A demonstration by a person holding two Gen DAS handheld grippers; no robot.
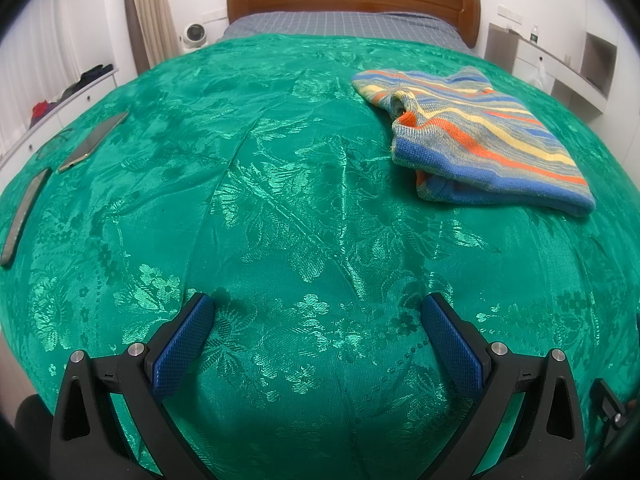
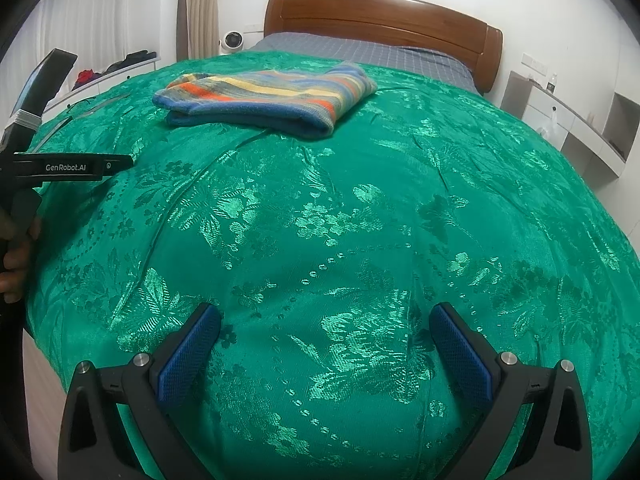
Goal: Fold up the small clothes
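Folded striped sweater (image 1: 476,136) lies at two o'clock, well apart from left gripper (image 1: 318,312); right gripper (image 2: 325,322) likewise clear, both spread wide, empty

Both wrist views low over green bedspread (image 1: 280,200), facing headboard (image 2: 380,20); share striped sweater (image 1: 480,132).

The bedspread (image 1: 280,200) is emerald green with a shiny woven floral pattern. The folded sweater (image 1: 480,136) carries blue, orange and yellow stripes (blue at its hem). Both claws have blue textured pads (image 2: 188,360) on black frames.
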